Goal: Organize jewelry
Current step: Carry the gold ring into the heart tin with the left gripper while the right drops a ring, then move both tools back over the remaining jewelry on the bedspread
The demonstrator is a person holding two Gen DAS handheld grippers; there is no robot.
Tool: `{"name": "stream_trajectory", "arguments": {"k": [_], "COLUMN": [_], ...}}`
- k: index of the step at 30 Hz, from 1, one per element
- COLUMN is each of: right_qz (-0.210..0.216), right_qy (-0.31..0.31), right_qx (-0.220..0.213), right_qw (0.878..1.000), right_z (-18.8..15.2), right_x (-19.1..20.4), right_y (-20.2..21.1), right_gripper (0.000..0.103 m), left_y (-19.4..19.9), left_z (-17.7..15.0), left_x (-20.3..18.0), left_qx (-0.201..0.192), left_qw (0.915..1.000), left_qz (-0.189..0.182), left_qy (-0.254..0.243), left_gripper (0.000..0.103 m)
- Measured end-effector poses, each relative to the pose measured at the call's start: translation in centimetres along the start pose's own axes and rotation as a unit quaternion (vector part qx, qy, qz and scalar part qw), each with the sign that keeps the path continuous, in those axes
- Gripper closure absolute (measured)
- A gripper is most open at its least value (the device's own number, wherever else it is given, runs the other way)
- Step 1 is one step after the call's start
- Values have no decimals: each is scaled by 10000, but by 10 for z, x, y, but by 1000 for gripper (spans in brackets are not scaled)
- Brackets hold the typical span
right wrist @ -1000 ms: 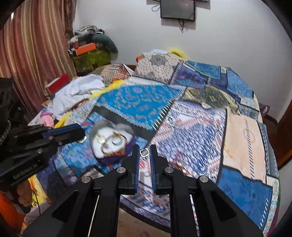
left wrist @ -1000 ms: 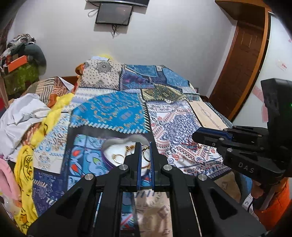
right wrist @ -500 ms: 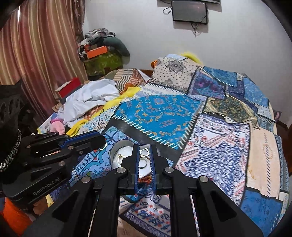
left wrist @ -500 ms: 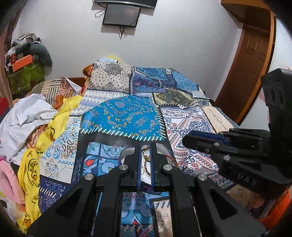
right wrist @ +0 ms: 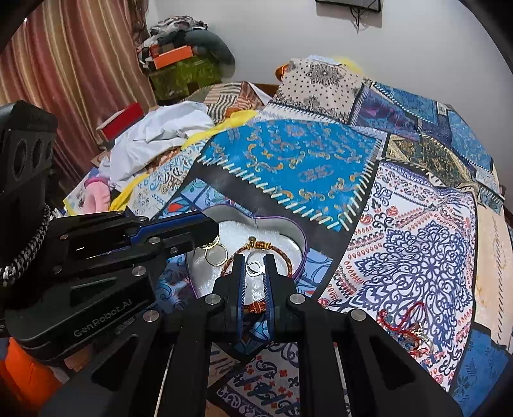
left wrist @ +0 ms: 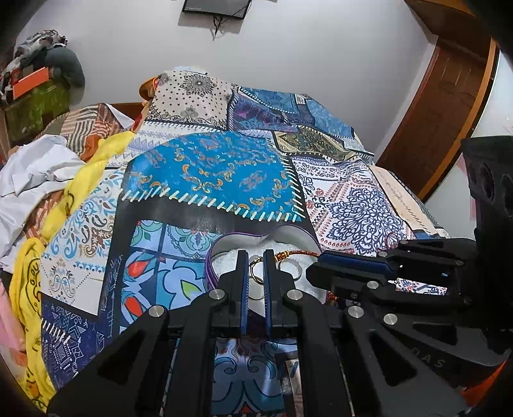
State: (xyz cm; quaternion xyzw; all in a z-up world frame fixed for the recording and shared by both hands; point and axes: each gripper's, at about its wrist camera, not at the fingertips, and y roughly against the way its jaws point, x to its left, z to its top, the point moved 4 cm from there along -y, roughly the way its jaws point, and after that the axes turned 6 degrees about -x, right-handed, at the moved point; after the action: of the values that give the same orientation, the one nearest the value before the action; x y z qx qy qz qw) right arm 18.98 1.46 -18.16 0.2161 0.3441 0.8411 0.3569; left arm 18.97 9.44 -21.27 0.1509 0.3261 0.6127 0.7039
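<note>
A heart-shaped box (right wrist: 296,239) with a white lining and purple rim lies on the patchwork bedspread; it also shows in the left wrist view (left wrist: 224,243). In it lie a red-gold braided bracelet (right wrist: 282,250) and gold hoop earrings (right wrist: 214,256). My right gripper (right wrist: 255,266) is shut on a small silver ring (right wrist: 254,268), just above the box. My left gripper (left wrist: 255,266) is shut on a thin gold hoop (left wrist: 253,272), over the box's left part. A red thread piece with a charm (right wrist: 407,324) lies on the spread to the right.
A pile of white, yellow and pink clothes (left wrist: 38,179) lies along the bed's left side. A wooden door (left wrist: 449,106) stands at the right, striped curtains (right wrist: 64,64) at the left. A screen (left wrist: 214,8) hangs on the far wall.
Both grippers have moved forward and down over the heart-shaped box, each still shut on its piece. The right gripper carried the silver ring from right of the box to above it.
</note>
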Motion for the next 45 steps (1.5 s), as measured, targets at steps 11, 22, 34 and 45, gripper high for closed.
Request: {"name": "stream_trajectory", "arguments": {"k": [11,22,34,45], "right_qz": [-258,-503,-890,-1321], "right_qy": [252,188,-247,-802], "right_qx": [25,-395,-1038,-1219], "right_qw": [9993,9978,9903,9804], "right_z": [-1,12,17,-6], "right_x": [6,-3,-41,-102], "right_y": [-2,29,93,135], "right_gripper": [93,82,71,64], "left_y": [7,39,66,57], "left_z": [7,21,34,33], "left_x": [-4,-16,-62,-102], "left_qx": [-82,-313,-563,-485], "left_qw": [9999,9988,9967,9964], "left_qz": [133,321,326,244], "left_qy": [-63,-176,-478,-648], "left_gripper": [96,95,77,54]}}
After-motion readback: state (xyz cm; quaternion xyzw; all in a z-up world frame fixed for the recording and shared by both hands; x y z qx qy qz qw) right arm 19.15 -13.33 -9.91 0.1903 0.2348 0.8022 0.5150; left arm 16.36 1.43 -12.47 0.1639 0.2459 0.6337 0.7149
